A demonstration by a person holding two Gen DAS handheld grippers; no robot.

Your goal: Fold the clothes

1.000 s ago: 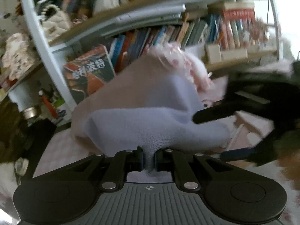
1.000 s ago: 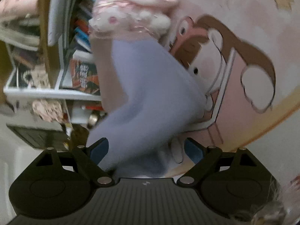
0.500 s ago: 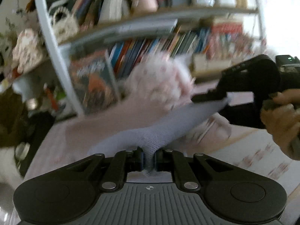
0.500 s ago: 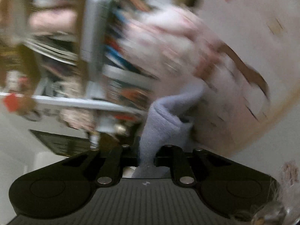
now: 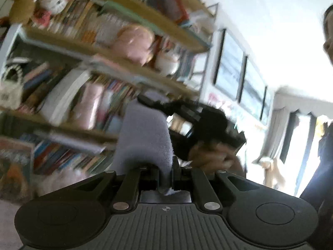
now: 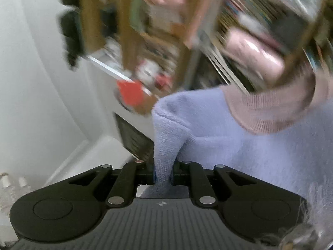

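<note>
A lavender knit sweater (image 5: 145,137) with a pink ribbed collar (image 6: 268,112) hangs in the air between both grippers. My left gripper (image 5: 165,176) is shut on a pinch of its lavender fabric, which rises in a fold ahead of the jaws. In the right wrist view my right gripper (image 6: 163,175) is shut on another bunched edge of the sweater (image 6: 239,145), and the body spreads to the right under the collar. The left wrist view also shows the right gripper (image 5: 158,105) from outside, held by a hand (image 5: 210,156), with its tips on the sweater's far end.
A tall bookshelf (image 5: 87,87) packed with books and pink plush toys (image 5: 133,41) stands close behind the sweater. Windows (image 5: 231,70) and curtains (image 5: 278,129) lie to the right. A person (image 5: 326,39) is at the right edge. A white wall (image 6: 37,83) fills the right wrist view's left side.
Both grippers rose, lifting the sweater off the pink cartoon bedding, which has dropped out of view. The right gripper went from open around the fabric to shut on it.
</note>
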